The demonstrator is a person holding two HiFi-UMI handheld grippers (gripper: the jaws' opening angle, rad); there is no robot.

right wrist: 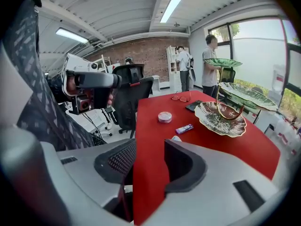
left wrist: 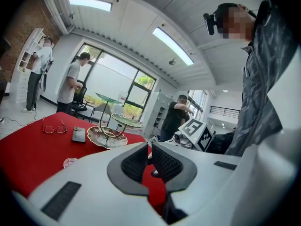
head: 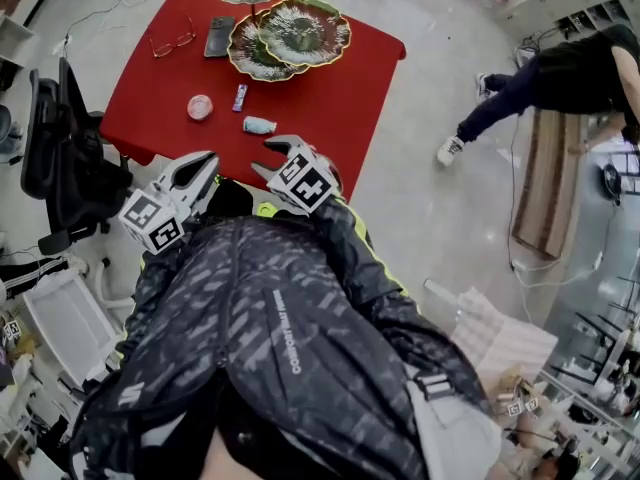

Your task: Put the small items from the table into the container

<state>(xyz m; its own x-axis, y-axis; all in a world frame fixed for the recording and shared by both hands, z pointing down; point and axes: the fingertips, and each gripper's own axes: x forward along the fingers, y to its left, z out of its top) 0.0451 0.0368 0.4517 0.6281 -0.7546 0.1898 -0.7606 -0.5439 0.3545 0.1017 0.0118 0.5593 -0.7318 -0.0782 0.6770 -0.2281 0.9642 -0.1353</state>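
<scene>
Red bench (head: 330, 98): upper centre of the head view. It carries every task item, and none is in the container yet.
Tiered dish stand (head: 300, 33): top centre, at the far end of the bench. Taken to be the container; its dishes look empty.
Right gripper (right wrist: 149, 154): fingers moderately apart and empty, aimed down over the near bench edge. Judged step: approach for a first pick.
Left gripper (left wrist: 149, 152): fingers all but closed, nothing between them.
Round tin (head: 200, 107): left of centre, well apart from both grippers.
Blue stick (head: 240, 97): between the tin and the stand.
Small pale item (head: 259, 125): nearest the right fingers, just beyond them and not between them. Next move: advance to straddle it, then close.
</scene>
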